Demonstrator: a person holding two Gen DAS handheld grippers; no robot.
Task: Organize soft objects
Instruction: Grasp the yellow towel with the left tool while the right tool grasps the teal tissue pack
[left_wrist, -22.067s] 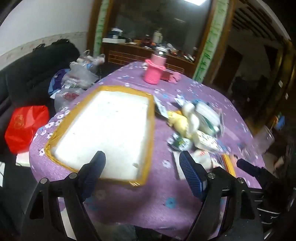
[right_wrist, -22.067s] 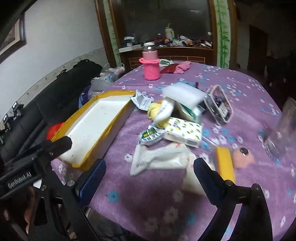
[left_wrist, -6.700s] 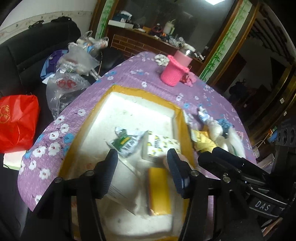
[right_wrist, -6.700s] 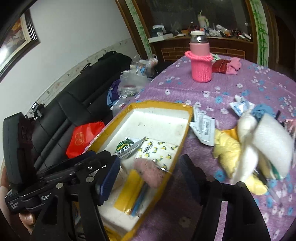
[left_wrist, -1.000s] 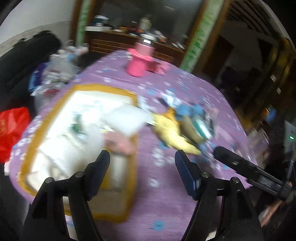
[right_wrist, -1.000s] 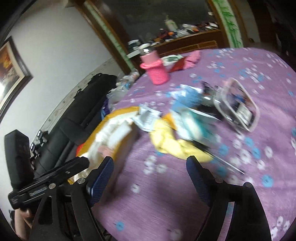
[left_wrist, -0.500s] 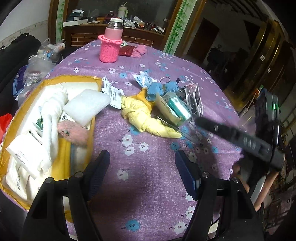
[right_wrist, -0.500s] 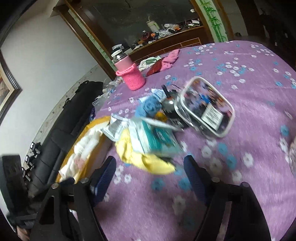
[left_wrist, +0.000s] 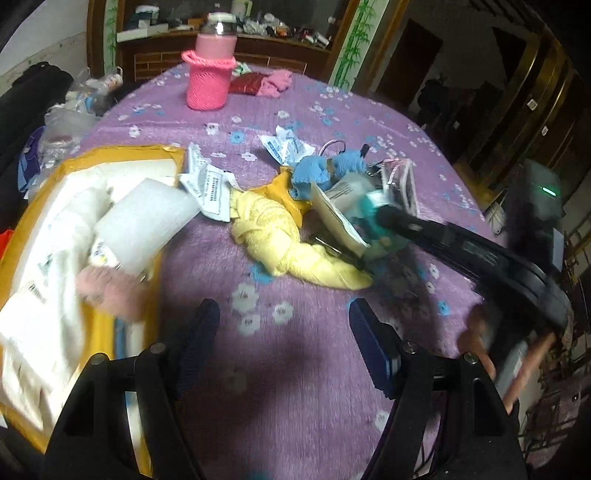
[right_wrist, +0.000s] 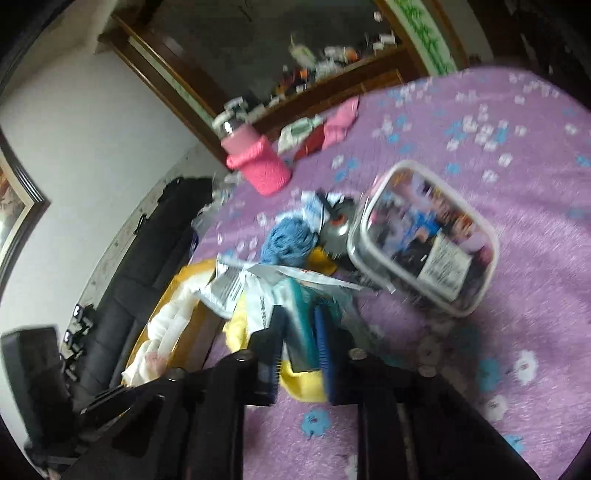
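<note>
**Right Gripper Clamping the Teal Pack; Left Gripper Spread Above the Tablecloth**

The right gripper (right_wrist: 301, 341) is being held at the pile in the middle of the table, and its two blue-padded fingers are seen pressed against either side of a teal pack (right_wrist: 300, 321). In the left wrist view, the same gripper (left_wrist: 384, 216) is seen reaching in from the right, its tip being placed on the teal pack (left_wrist: 373, 221).

The left gripper (left_wrist: 282, 336) is being held with its fingers spread wide over the purple flowered tablecloth (left_wrist: 303, 369), nothing being gripped between them.

The yellow cloth (left_wrist: 284, 243) is lying just beside the teal pack, partly beneath it. The blue knitted item (left_wrist: 321, 171) is resting behind it, near a clear plastic box (right_wrist: 424, 240). The yellow-rimmed foam tray (left_wrist: 99, 332) is positioned at the table's left edge and is being occupied by a white foam block (left_wrist: 144, 221), a pink fluffy item (left_wrist: 107, 291) and white packets. A pink knit-covered bottle (left_wrist: 208, 70) is standing well apart at the far side.
</note>
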